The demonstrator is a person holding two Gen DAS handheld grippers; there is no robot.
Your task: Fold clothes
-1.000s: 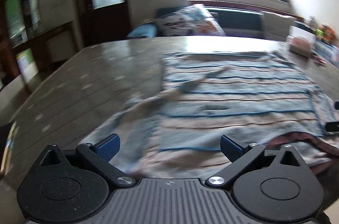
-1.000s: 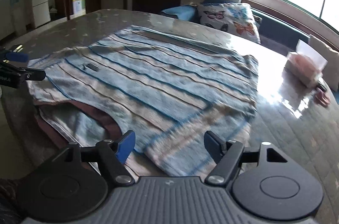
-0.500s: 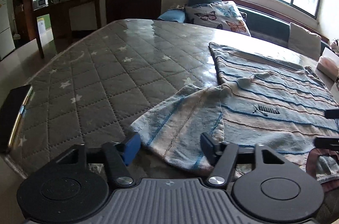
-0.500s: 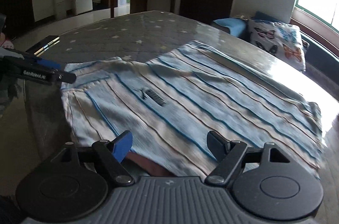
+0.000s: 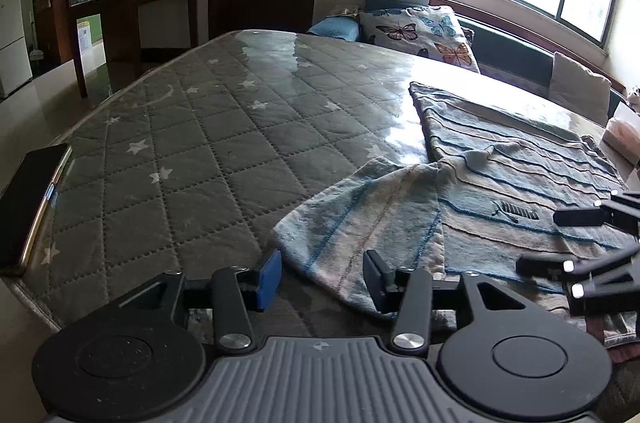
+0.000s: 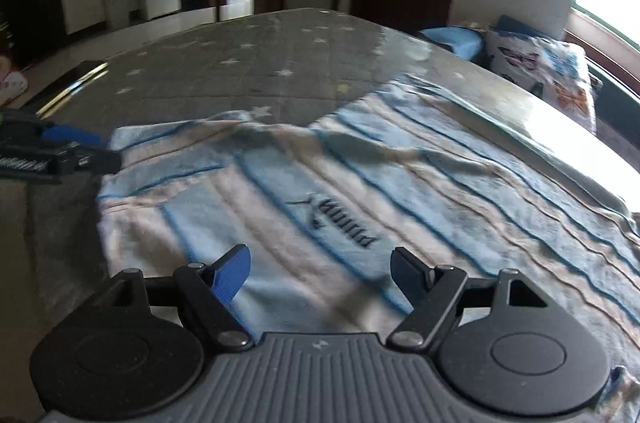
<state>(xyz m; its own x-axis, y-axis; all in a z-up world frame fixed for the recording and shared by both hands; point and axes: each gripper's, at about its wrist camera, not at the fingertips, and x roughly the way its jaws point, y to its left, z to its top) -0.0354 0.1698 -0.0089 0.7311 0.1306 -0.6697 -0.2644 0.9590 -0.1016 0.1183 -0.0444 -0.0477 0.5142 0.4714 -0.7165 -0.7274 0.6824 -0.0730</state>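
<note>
On table (image 5: pixel 200 143), one shirt (image 5: pixel 500 183), two claws

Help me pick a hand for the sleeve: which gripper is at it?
The left gripper: its closing jaws straddle the sleeve. The right gripper hovers open over the shirt's chest.

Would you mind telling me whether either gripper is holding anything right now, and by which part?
Nothing is held yet. The left gripper is closing around the striped shirt's sleeve edge; the right gripper is open above the shirt.
</note>
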